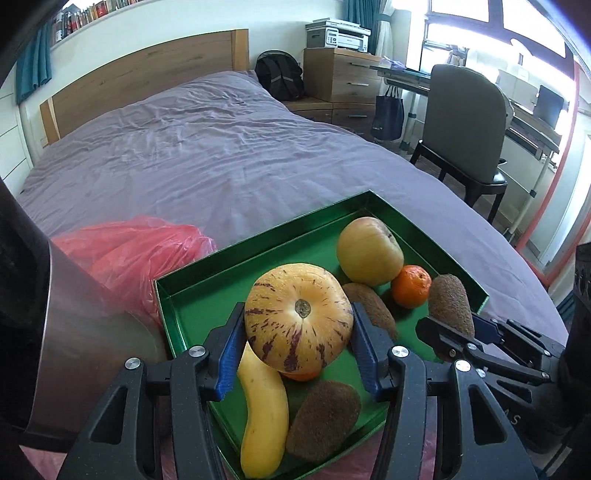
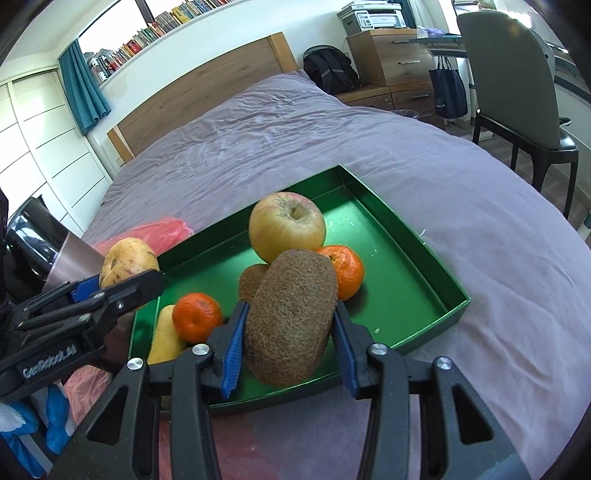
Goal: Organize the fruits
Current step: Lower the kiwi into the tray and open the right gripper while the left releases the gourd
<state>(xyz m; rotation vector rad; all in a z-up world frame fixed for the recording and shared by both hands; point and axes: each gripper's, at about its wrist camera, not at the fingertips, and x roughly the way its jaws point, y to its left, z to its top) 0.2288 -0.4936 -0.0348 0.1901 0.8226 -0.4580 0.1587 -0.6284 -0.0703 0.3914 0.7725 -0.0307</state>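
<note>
Right wrist view: both fingers clamped, right gripper (image 2: 290, 345) on one kiwi (image 2: 291, 317), left gripper (image 1: 297, 352) on one melon (image 1: 299, 317).

Daylight is pouring in from the windows (image 1: 491, 22) at the far right of my left wrist view, blowing out to pure white there and washing the desk beneath. The purple bedsheet (image 1: 192, 147) is lying evenly lit, its creases casting soft shadows. Glare is streaking across the green tray's floor (image 2: 354, 218) in my right wrist view. Both pictures are staying sharp through the middle, with no motion smear showing. The fisheye is bending the headboard (image 2: 207, 88) and bed edge into curves, and black vignetting is darkening every corner.
</note>
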